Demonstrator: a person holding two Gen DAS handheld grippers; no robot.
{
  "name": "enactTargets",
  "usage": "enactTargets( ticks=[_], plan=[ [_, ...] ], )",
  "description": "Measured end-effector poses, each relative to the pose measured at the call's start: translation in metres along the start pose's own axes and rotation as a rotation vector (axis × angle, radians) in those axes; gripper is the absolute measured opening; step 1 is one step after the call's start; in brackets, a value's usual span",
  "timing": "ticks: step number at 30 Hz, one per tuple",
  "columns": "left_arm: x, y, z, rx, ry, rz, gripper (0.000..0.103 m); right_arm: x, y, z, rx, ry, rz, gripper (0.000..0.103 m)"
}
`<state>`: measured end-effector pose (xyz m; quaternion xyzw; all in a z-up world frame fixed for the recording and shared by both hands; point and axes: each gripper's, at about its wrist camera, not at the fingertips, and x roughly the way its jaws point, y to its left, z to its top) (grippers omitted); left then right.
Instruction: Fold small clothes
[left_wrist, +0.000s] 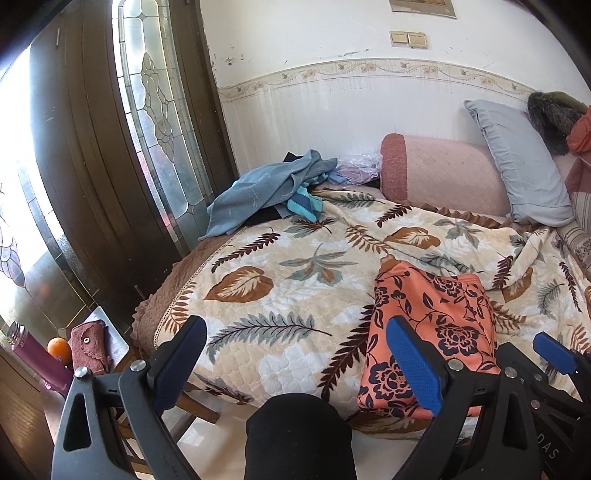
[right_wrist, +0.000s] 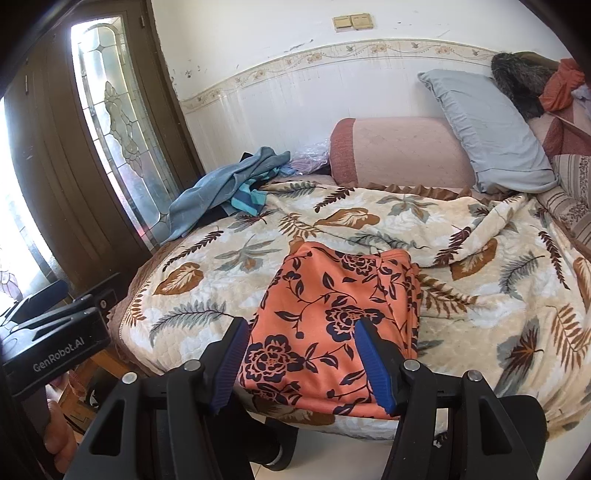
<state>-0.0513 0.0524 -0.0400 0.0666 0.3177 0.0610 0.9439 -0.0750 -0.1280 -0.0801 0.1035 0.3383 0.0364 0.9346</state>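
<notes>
A folded orange garment with dark flowers (right_wrist: 332, 321) lies flat on the leaf-print blanket (right_wrist: 207, 280) near the bed's front edge; it also shows in the left wrist view (left_wrist: 432, 332). My right gripper (right_wrist: 299, 354) is open and empty, held just in front of the garment's near edge. My left gripper (left_wrist: 295, 354) is open and empty, left of the garment, over the blanket's front edge. The right gripper's blue fingertip (left_wrist: 554, 352) shows at the right of the left wrist view.
A heap of blue clothes (right_wrist: 225, 188) lies at the bed's far left corner, next to the glass door (right_wrist: 110, 122). A grey pillow (right_wrist: 491, 129) leans on the pink headboard (right_wrist: 399, 147). A stool with an orange (left_wrist: 59, 349) and a bottle (left_wrist: 33, 354) stands left of the bed.
</notes>
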Motion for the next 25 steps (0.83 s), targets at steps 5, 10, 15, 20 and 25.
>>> enactTargets(
  ticks=[5, 10, 15, 20, 25],
  plan=[
    [-0.003, 0.001, 0.001, 0.001, -0.005, 0.011, 0.098, -0.001, 0.004, 0.003, -0.011, -0.009, 0.017, 0.064],
    [-0.007, 0.001, 0.003, 0.005, -0.015, 0.016, 0.098, 0.0, 0.004, 0.004, -0.01, -0.007, 0.024, 0.064],
    [-0.007, -0.002, 0.004, 0.016, -0.016, 0.017, 0.098, 0.0, 0.005, 0.006, -0.015, -0.012, 0.027, 0.064],
    [-0.007, -0.008, 0.004, 0.023, -0.034, -0.097, 0.098, 0.001, 0.002, 0.006, -0.012, -0.013, 0.027, 0.064],
    [0.003, -0.023, 0.002, 0.038, 0.008, -0.188, 0.098, 0.003, -0.01, 0.006, 0.012, -0.016, -0.002, 0.064]
  ],
)
